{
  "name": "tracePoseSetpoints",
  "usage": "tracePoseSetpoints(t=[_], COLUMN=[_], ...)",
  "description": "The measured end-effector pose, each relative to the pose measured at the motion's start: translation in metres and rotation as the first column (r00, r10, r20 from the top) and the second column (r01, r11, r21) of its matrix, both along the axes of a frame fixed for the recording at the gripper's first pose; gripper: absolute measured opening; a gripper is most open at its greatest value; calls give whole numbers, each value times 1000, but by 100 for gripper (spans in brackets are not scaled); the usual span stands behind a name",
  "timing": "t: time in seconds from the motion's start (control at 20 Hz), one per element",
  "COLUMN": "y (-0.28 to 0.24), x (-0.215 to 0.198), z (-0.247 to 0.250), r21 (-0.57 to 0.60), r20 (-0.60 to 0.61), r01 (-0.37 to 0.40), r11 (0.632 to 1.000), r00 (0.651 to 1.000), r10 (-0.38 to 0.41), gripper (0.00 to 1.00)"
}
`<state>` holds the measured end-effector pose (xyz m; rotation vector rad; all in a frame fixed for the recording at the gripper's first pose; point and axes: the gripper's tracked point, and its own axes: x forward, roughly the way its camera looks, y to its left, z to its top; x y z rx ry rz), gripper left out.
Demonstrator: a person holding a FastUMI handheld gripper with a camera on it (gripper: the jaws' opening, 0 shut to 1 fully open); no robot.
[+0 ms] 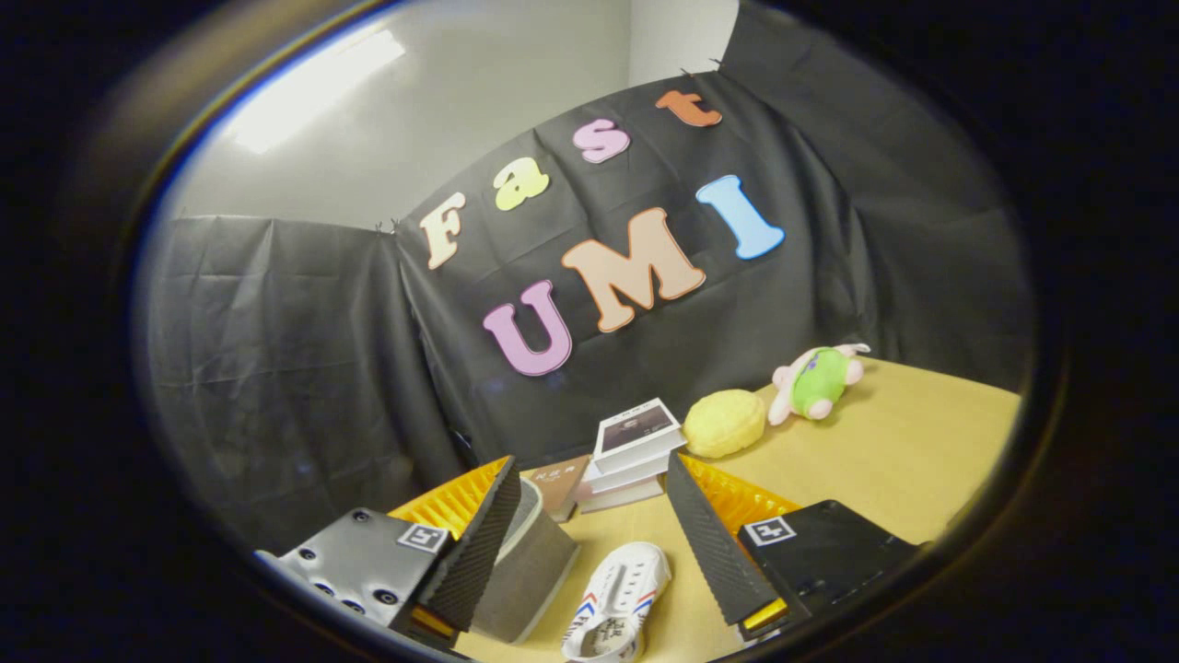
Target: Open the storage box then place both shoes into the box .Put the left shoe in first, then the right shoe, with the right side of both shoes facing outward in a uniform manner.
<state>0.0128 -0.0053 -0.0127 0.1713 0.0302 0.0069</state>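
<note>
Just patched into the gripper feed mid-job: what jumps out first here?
A white shoe with red and blue stripes lies on the table between the open gripper's fingers, a grey box against the left one. Beyond: stacked books, a yellow plush and a green-and-pink stuffed toy.

The tan tabletop (884, 451) looks matt and smooth, like wood board. A white canvas shoe (615, 589) lies between the hand-held gripper (599, 552)'s spread, ribbed fingers (709, 543). The grey storage box (525, 571) looks matt; the green-and-pink toy (815, 379) plush.
</note>
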Motion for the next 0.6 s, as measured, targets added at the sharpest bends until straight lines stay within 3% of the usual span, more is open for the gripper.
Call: tracePoseSetpoints(t=[0.35,0.6], y=[34,59], x=[15,27], z=[-52,-92], r21=[209,281], r20=[-111,-200], r01=[-75,-106], r11=[975,954], r00=[989,966], r10=[100,166], gripper=[99,99])
